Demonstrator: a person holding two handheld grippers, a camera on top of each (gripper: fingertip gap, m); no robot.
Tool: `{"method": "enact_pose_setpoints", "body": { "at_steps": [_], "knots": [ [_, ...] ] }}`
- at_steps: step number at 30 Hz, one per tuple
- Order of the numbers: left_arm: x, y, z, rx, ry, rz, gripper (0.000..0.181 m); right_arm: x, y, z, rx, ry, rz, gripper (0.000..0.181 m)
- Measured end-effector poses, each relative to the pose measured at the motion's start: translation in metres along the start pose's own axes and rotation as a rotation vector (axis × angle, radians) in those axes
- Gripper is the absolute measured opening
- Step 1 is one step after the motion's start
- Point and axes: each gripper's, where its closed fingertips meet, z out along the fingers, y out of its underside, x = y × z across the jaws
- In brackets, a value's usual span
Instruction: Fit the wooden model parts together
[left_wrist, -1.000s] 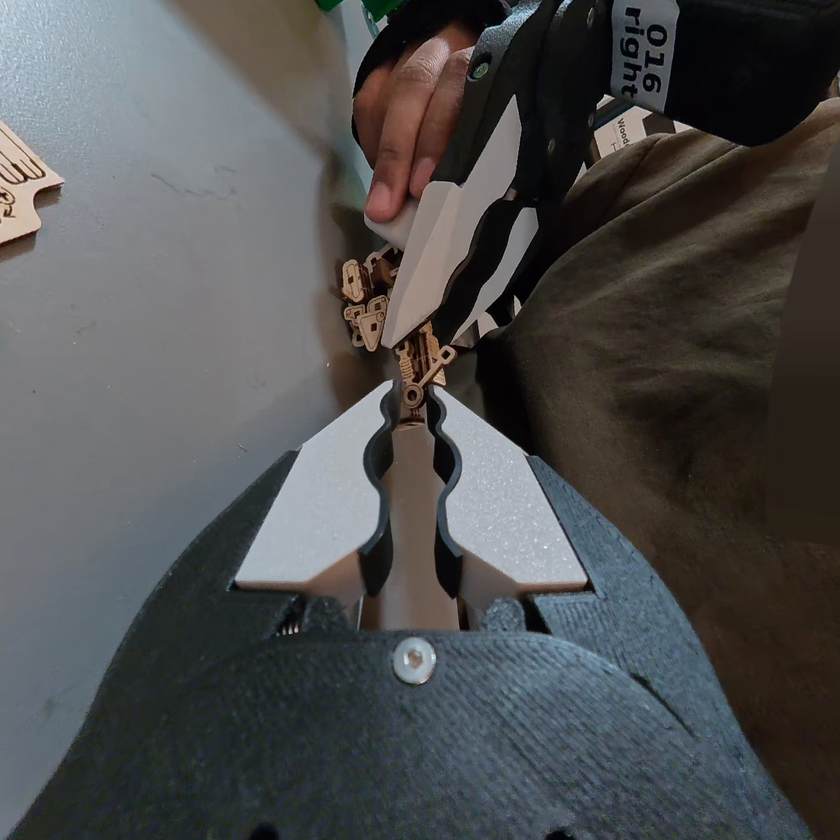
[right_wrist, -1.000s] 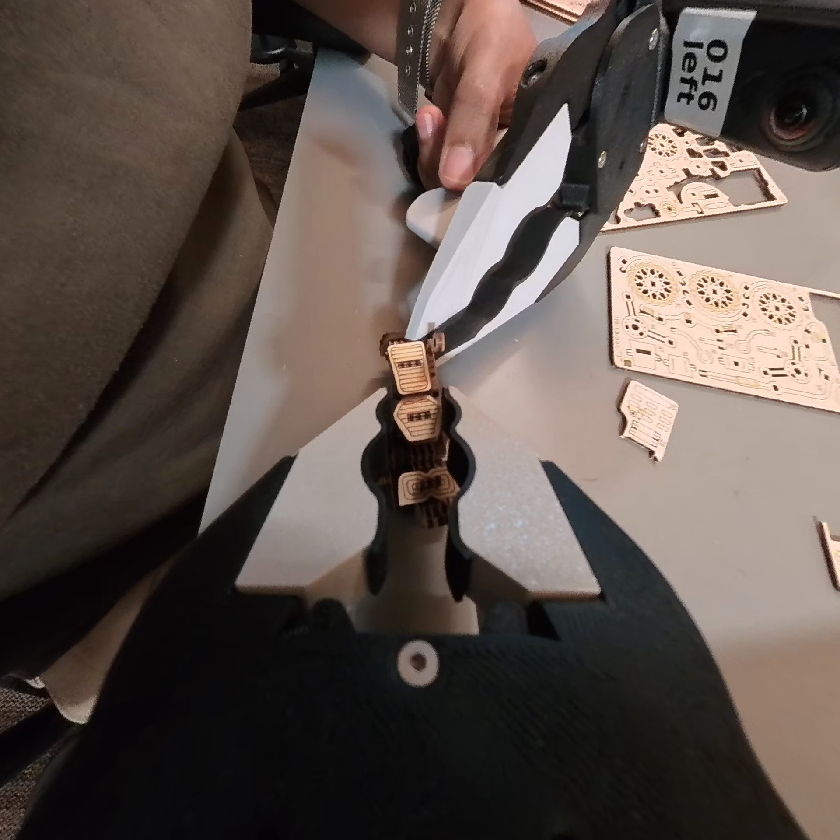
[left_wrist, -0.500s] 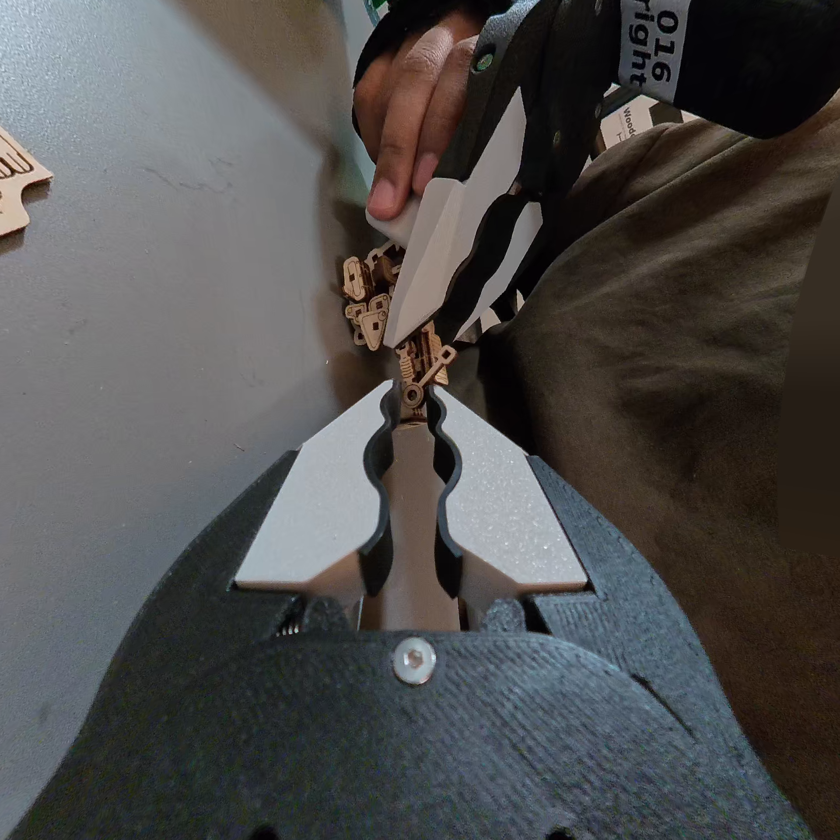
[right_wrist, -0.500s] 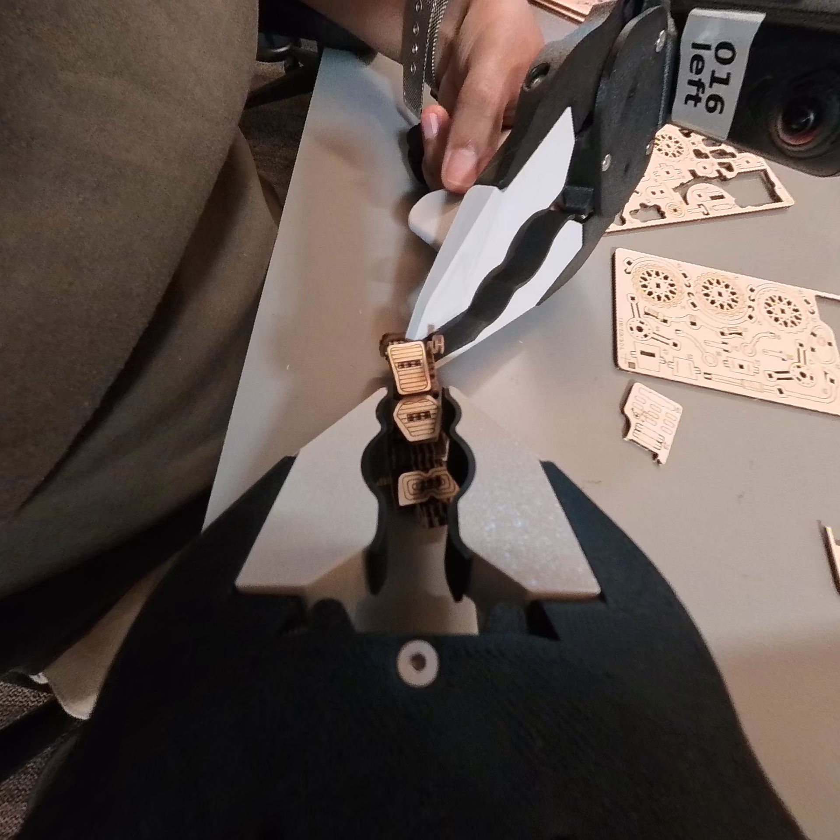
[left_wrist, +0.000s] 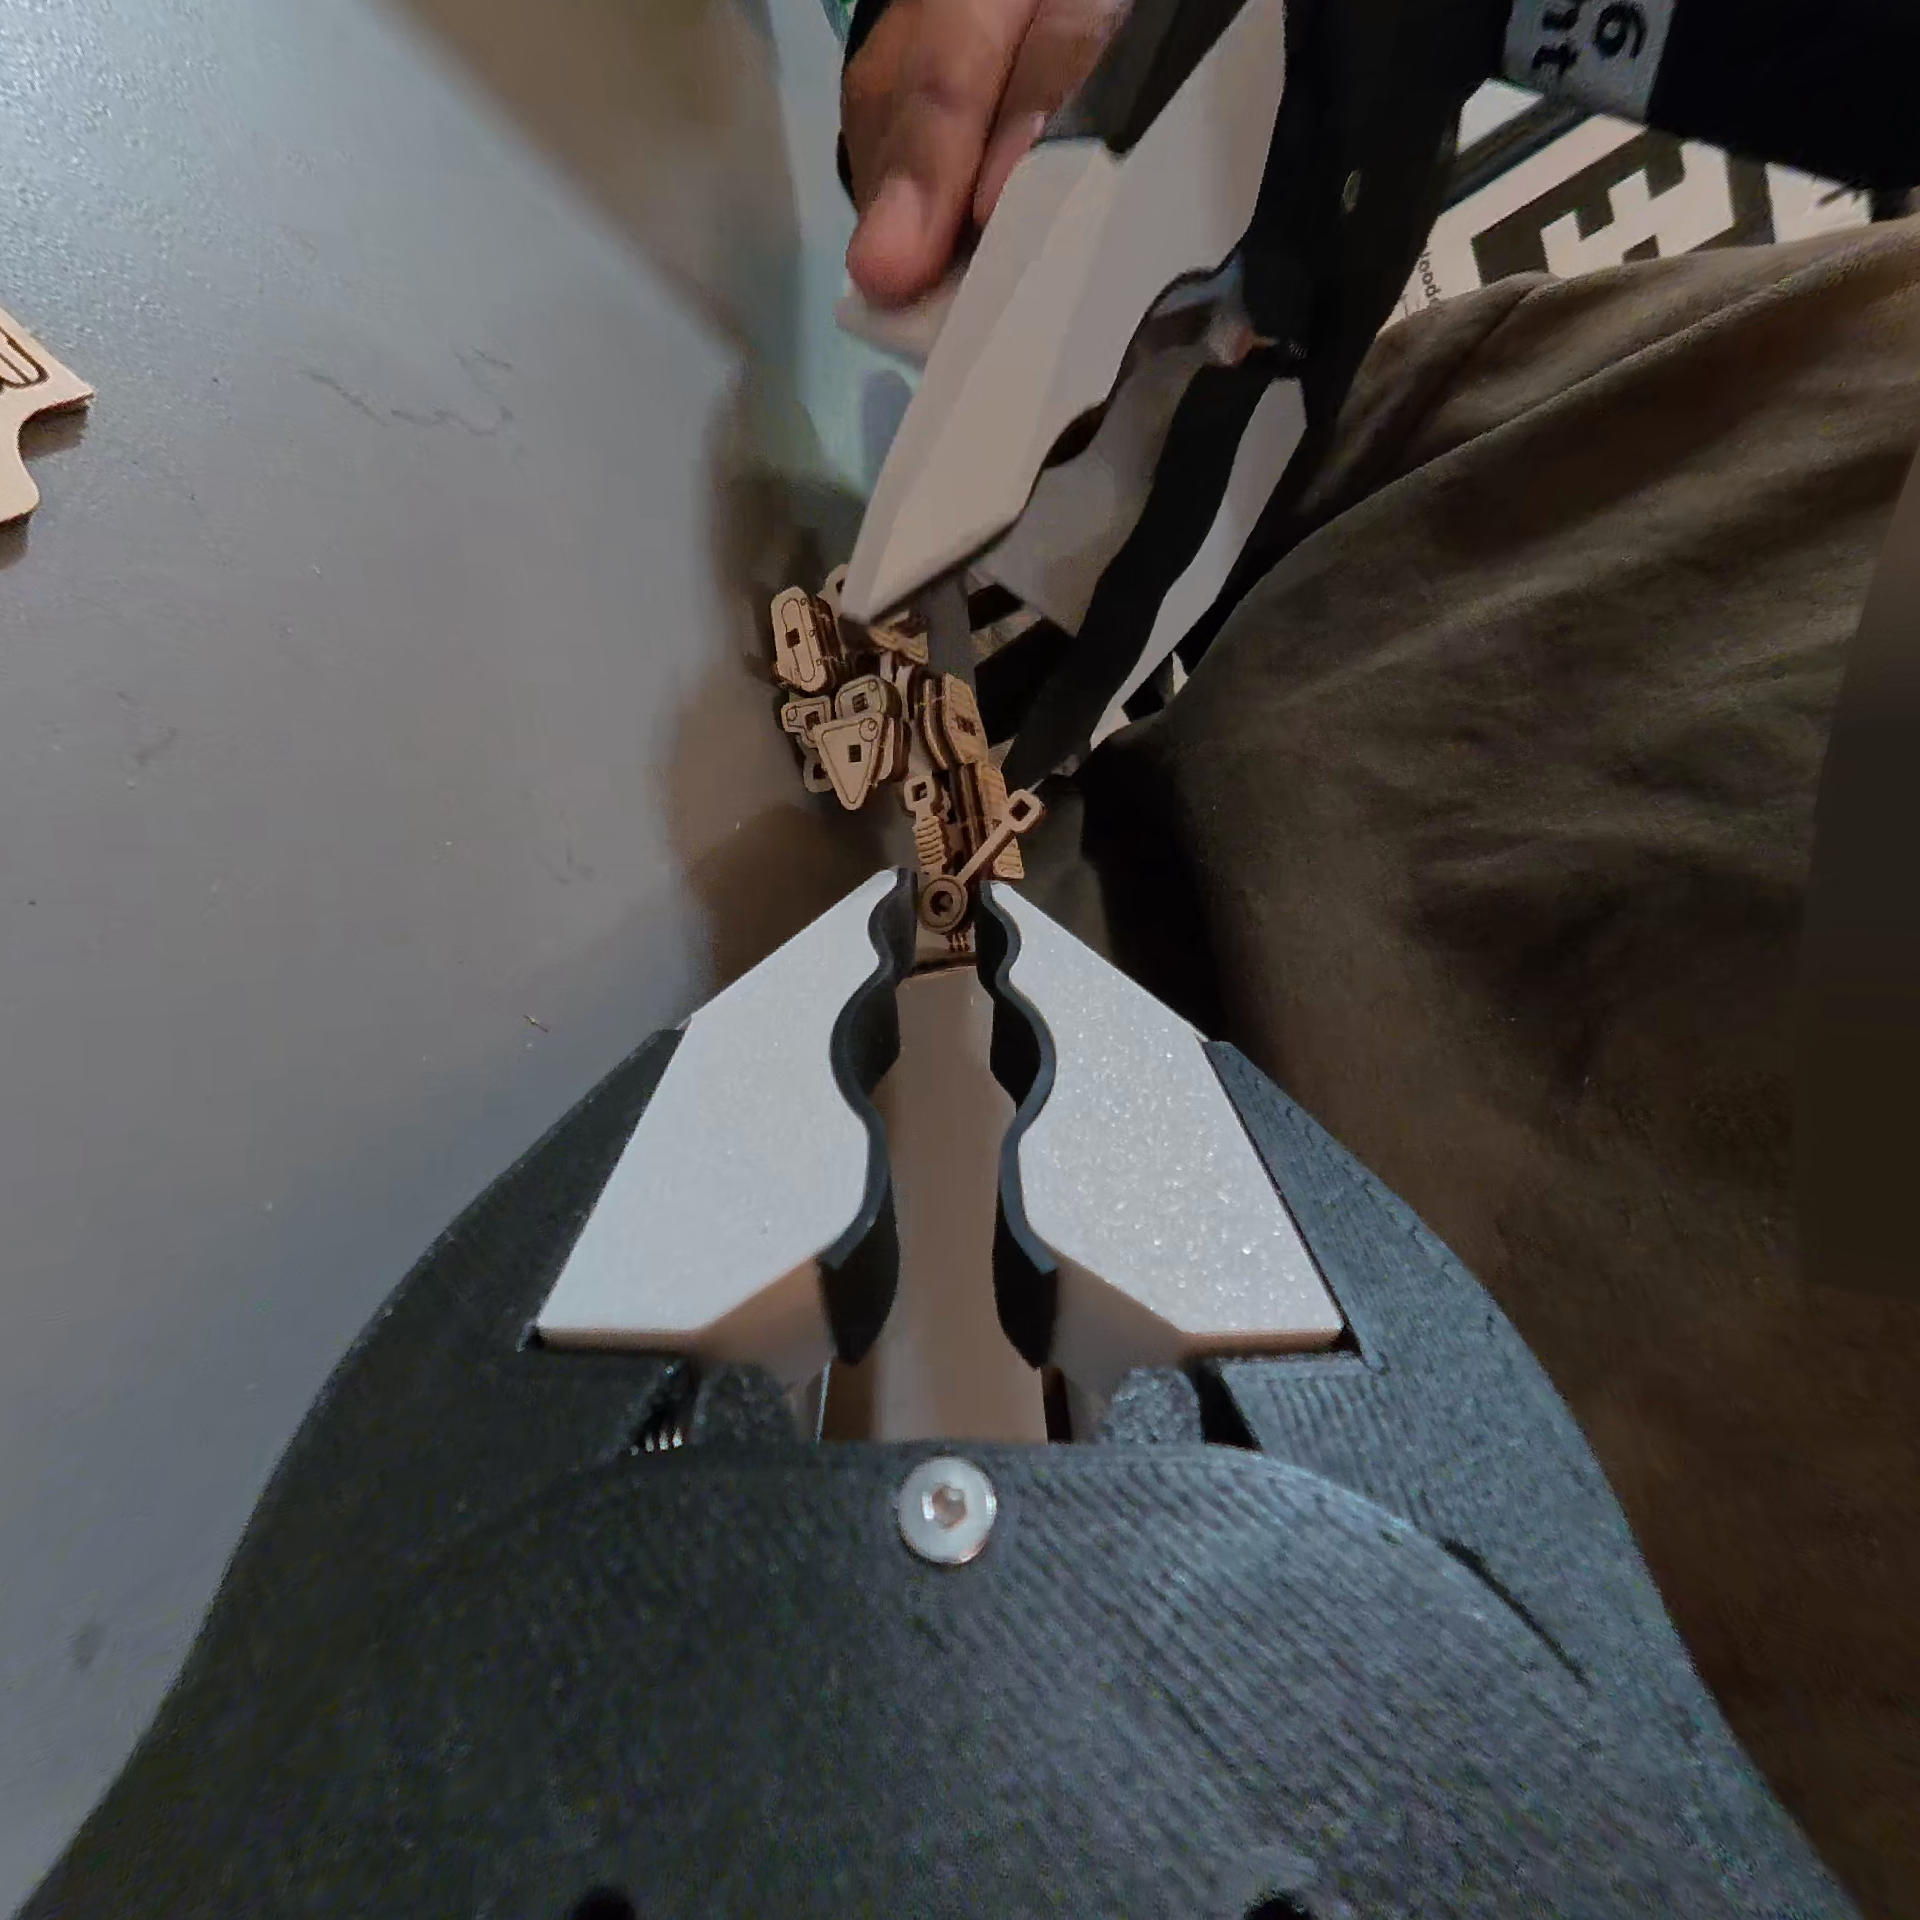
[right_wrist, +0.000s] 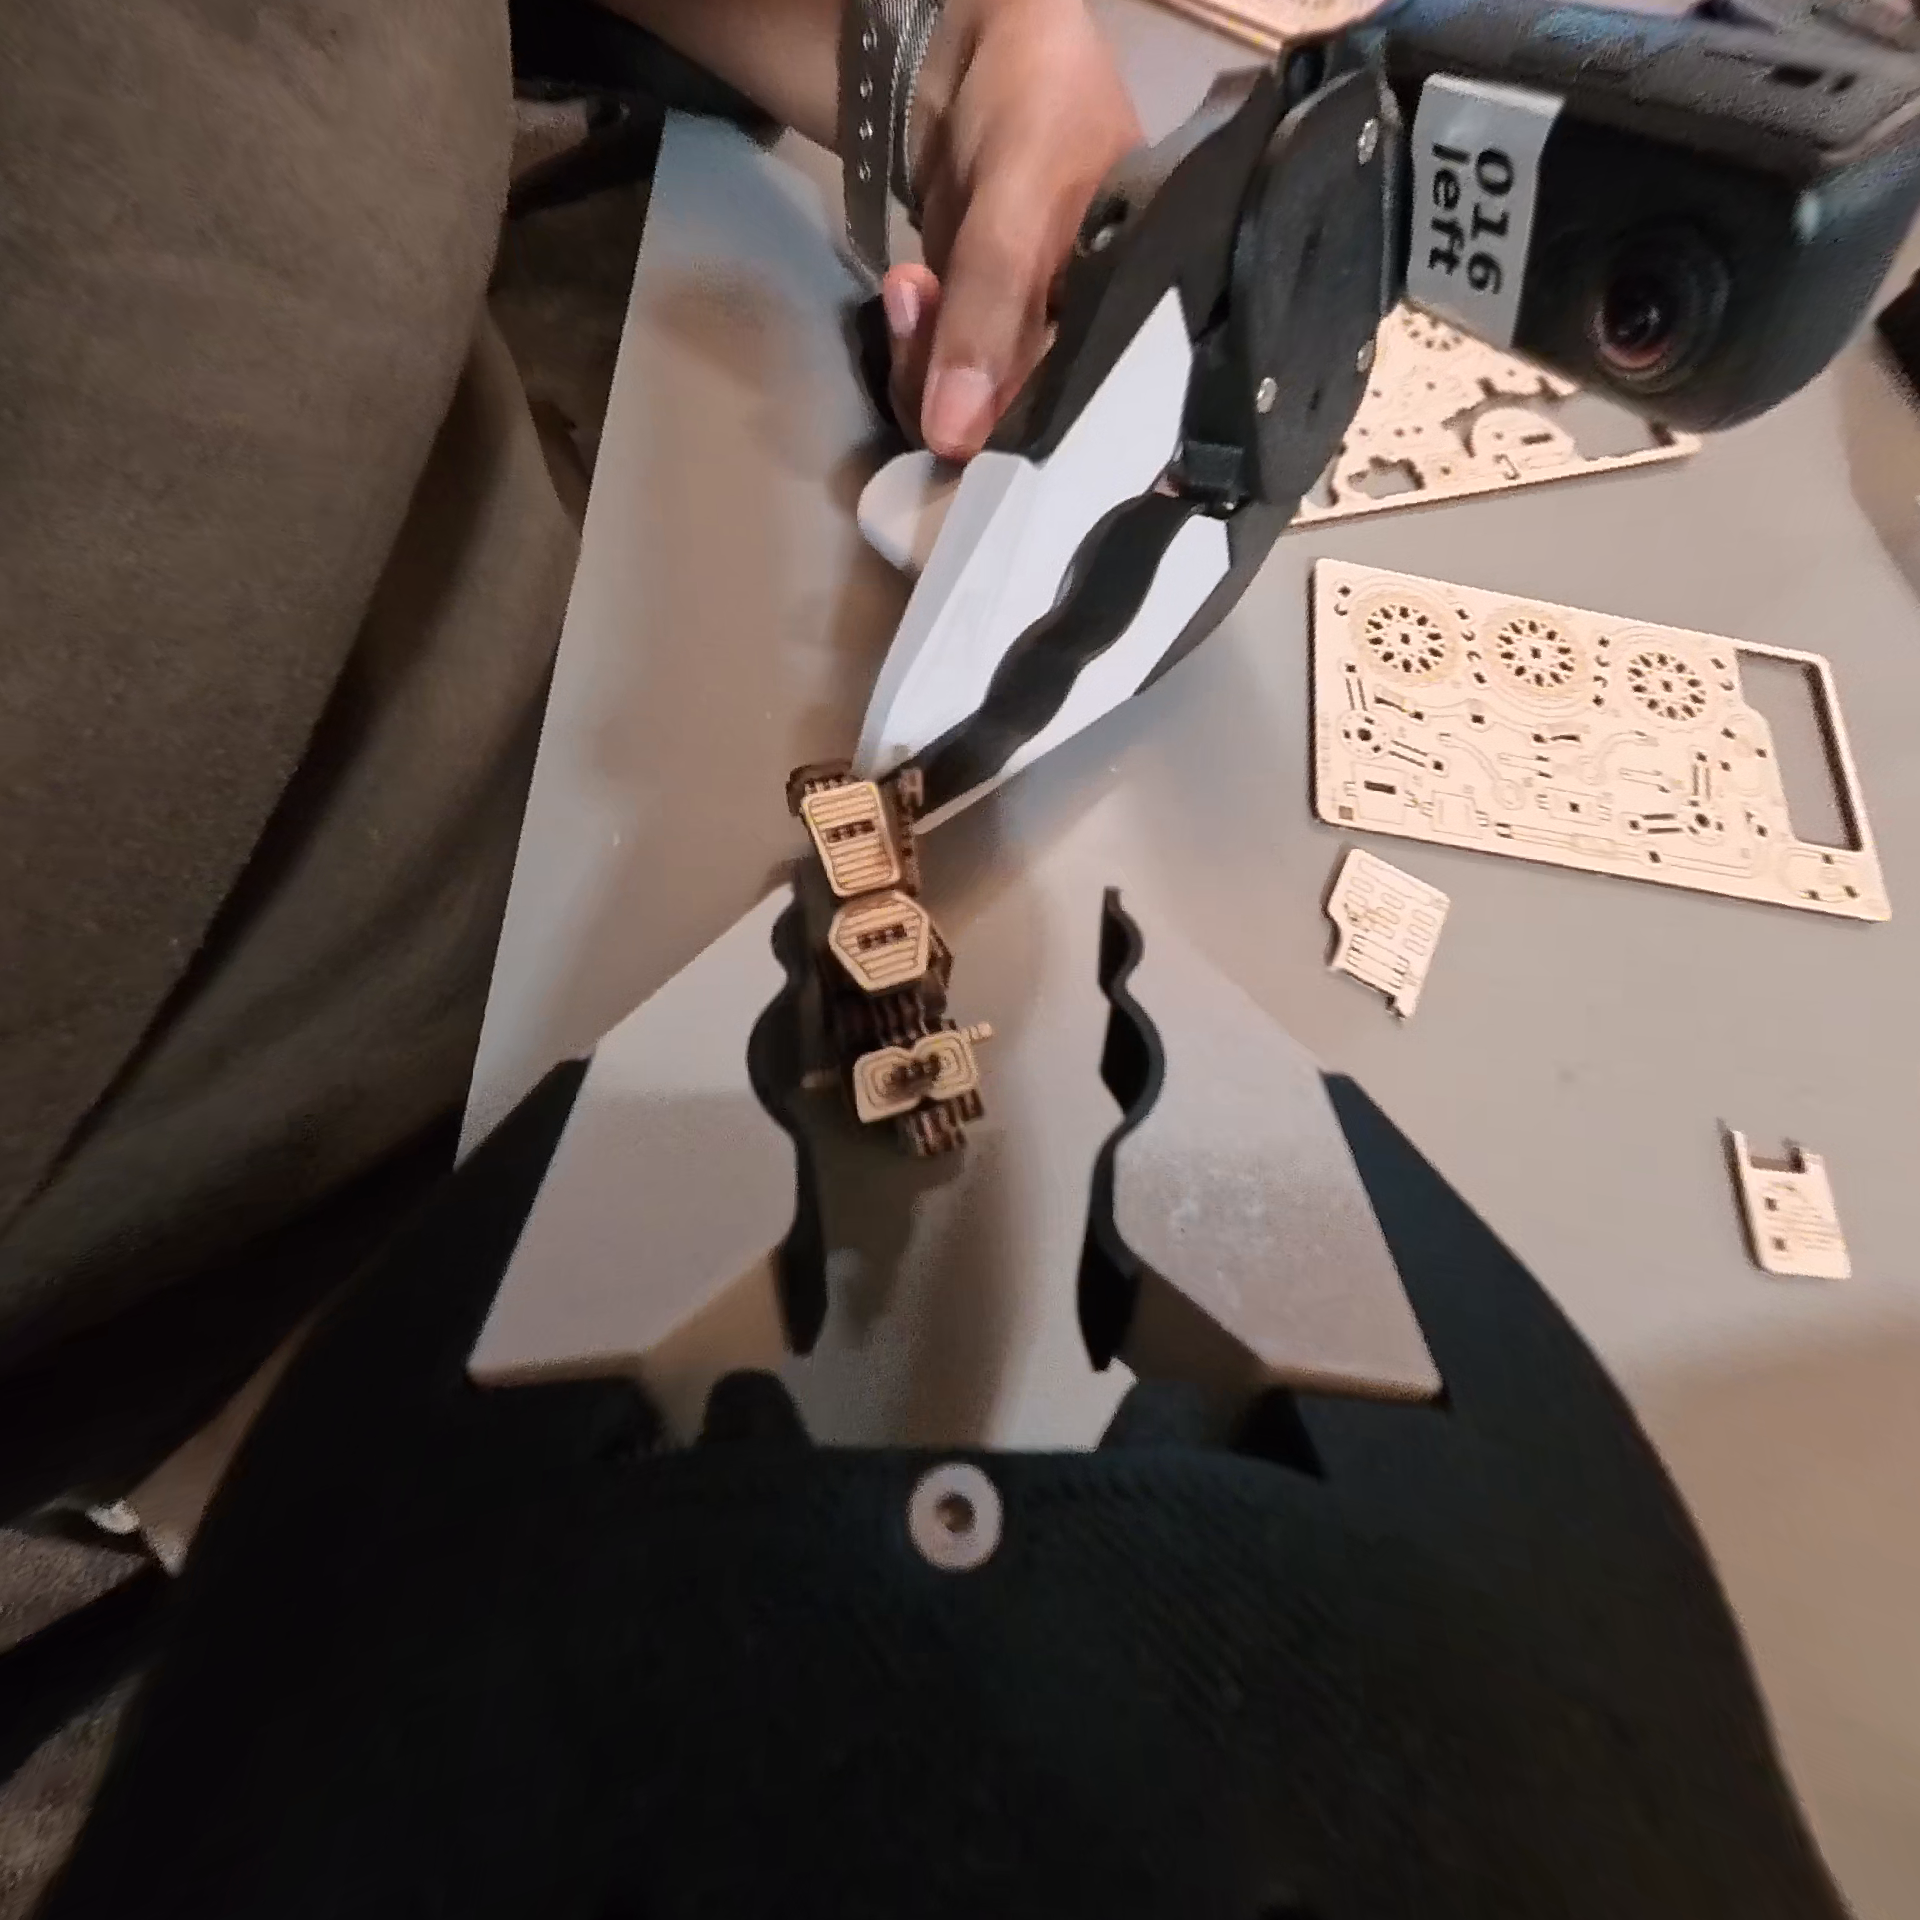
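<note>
The right gripper (right_wrist: 951, 1039) stood spread wide in its own view. The wooden model (right_wrist: 883, 966) sat against its left finger and clear of the right one. At 12 o'clock from there, the left gripper (right_wrist: 894, 774) was pressed together on the model's far end. The left wrist view confirmed this pinch: the left gripper (left_wrist: 943, 920) nipped a small round boss at the model's (left_wrist: 904, 748) near end. The model hung in the air above the edge of the grey table (right_wrist: 1351, 1195), held by that one pinch.

Handling, as a judgement: the assembly was light, stiff and brittle. Thin laser-cut tabs and a slender lever would snap under side load. Hold should be taken on the stacked central body, across the flat faces, not on protruding tabs.

Appearance: pale plywood plates with dark scorched edges, layered in a narrow column. Three engraved, slotted caps faced the right wrist camera.

Farther off, at 2 o'clock, lay a punched parts sheet (right_wrist: 1590, 748) and two loose offcuts (right_wrist: 1387, 930).
</note>
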Motion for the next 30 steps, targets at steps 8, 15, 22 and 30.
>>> {"method": "enact_pose_setpoints", "body": {
  "at_steps": [8, 15, 22, 30],
  "knots": [
    [0.001, 0.001, 0.0, -0.006, 0.006, 0.0, 0.008, -0.011, -0.005, -0.008, -0.117, -0.268, -0.174, 0.039],
    [0.0, 0.004, 0.002, -0.016, -0.017, 0.022, 0.009, -0.015, -0.002, 0.002, -0.118, -0.41, -0.164, 0.027],
    [0.0, 0.005, 0.002, -0.019, -0.016, 0.026, 0.009, -0.024, 0.007, 0.004, -0.149, -0.457, -0.176, 0.027],
    [0.0, 0.005, 0.002, -0.02, -0.013, 0.023, 0.009, -0.026, 0.007, 0.01, -0.156, -0.468, -0.218, 0.018]
  ]
}}
